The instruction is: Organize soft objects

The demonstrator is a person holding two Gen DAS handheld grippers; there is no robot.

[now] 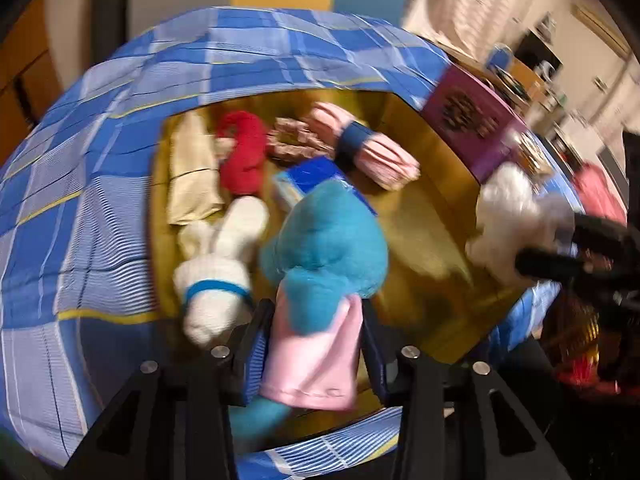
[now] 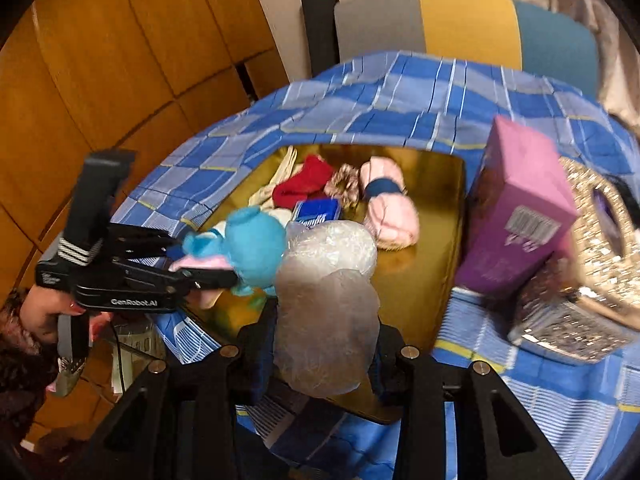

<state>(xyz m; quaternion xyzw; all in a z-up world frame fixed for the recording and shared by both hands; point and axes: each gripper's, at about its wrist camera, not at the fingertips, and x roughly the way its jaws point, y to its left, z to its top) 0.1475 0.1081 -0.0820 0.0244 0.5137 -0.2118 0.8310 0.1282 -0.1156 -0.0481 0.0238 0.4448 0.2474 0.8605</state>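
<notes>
Left to right: the left gripper (image 1: 316,332), jaws parted around the blue plush toy (image 1: 324,248), should let it settle fully inside the gold tray (image 1: 432,128) beside the white rabbit (image 1: 220,264) before withdrawing. The right gripper (image 2: 326,344) is closed on a bagged white plush (image 2: 328,300) above the tray's near edge, and should carry it over bare tray floor.

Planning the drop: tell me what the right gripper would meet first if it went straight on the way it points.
Carrying the white plush, the right gripper points down into the gold box. First in line looks like the bare box floor just right of the blue plush toy, though depth is unclear.
</notes>
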